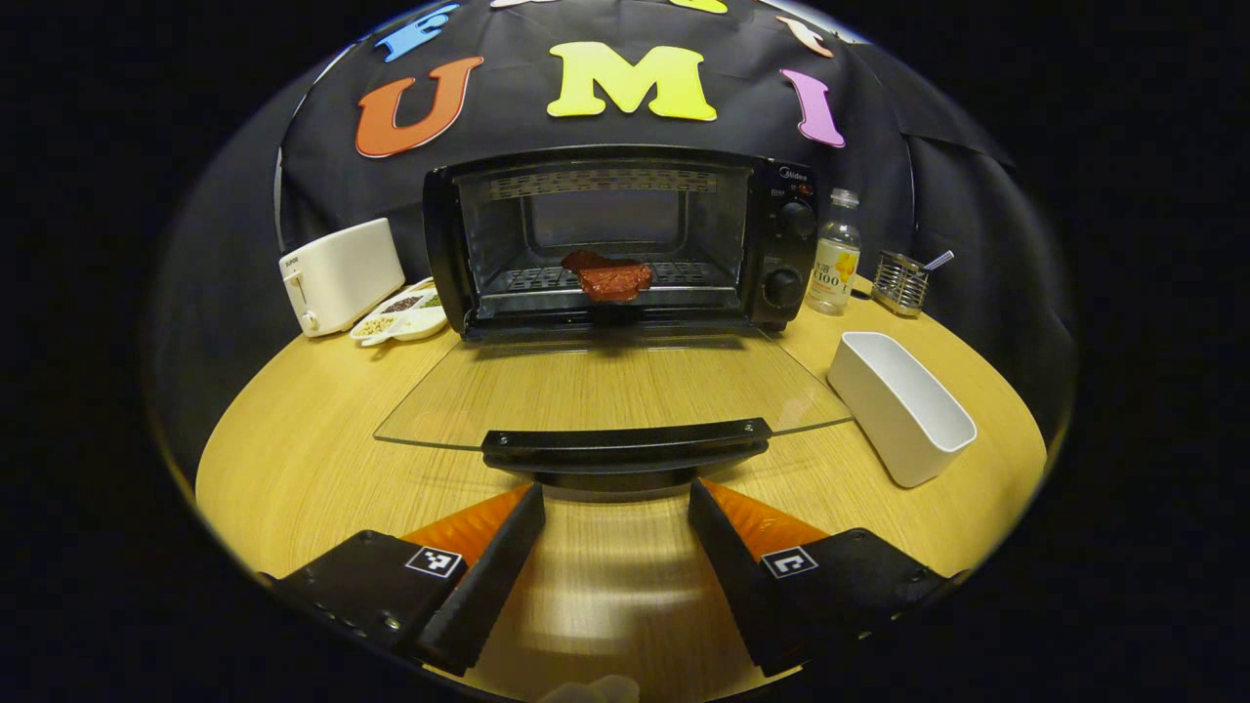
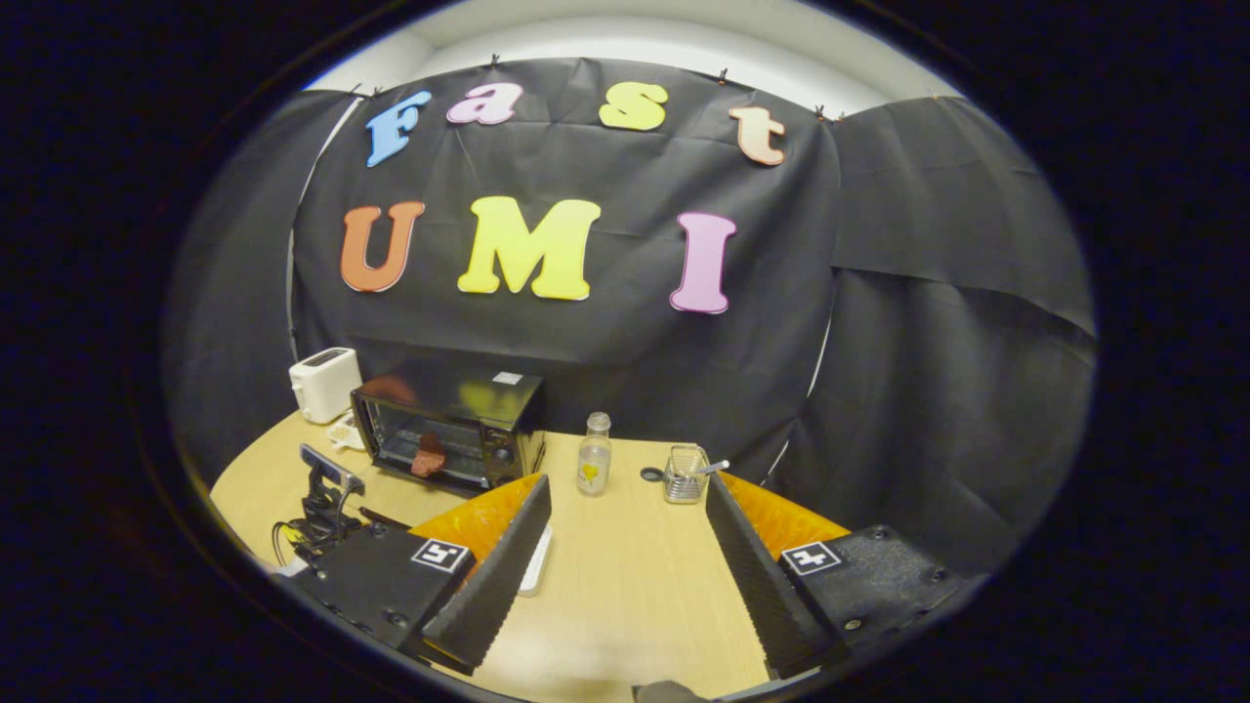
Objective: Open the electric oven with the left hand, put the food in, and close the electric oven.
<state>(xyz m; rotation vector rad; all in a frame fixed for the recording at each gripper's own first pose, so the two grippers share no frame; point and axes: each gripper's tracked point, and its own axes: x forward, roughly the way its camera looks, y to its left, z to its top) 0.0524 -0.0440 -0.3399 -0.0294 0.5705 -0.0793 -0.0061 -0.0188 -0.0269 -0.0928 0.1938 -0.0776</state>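
The food (image 1: 607, 276) already lies on the rack inside the electric oven (image 1: 625, 239), in the upper middle of the left gripper view, and the glass door (image 1: 610, 386) hangs fully down over the desk (image 1: 293, 459). The closing step appears to be in hand. The left gripper (image 1: 615, 532) sits at the bottom centre with its fingers wide and empty, just short of the door handle (image 1: 625, 444); next it likely needs to catch that handle and swing it up. In the right gripper view the right gripper (image 2: 630, 547) hovers wide and empty. Brand marks on the oven and the bottle (image 1: 836, 256) are too small to read.
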